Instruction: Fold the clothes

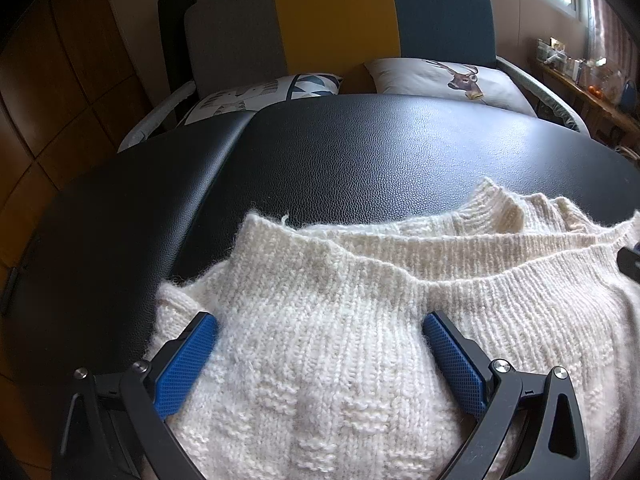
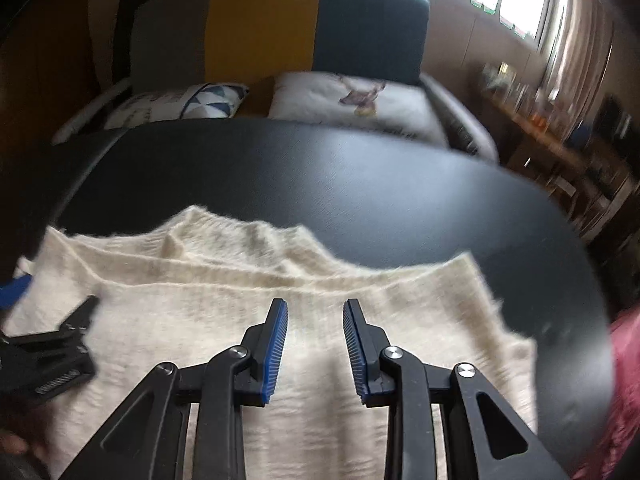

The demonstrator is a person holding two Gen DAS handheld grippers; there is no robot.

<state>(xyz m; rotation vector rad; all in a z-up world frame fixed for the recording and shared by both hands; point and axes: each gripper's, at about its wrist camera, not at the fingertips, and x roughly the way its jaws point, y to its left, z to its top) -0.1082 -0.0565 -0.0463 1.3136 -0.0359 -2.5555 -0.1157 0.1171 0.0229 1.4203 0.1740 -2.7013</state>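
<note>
A cream knitted sweater (image 1: 400,292) lies on the black table (image 1: 360,152), its ribbed neckline toward the far side. My left gripper (image 1: 320,322) is open wide, and its blue pads (image 1: 188,360) rest on the sweater's left part with knit lying between them, not pinched. In the right wrist view the sweater (image 2: 200,300) spreads across the near table (image 2: 360,184). My right gripper (image 2: 315,308) hovers over its middle, near the neckline. Its jaws stand a little apart with nothing pressed between them. The left gripper's black finger (image 2: 76,320) shows at the left edge.
Behind the table stands a sofa (image 1: 336,20) with a grey, yellow and teal back and two printed cushions (image 1: 448,76). A cluttered shelf (image 1: 580,76) runs under the window at the right. Some dark pink cloth (image 2: 626,380) shows at the right edge.
</note>
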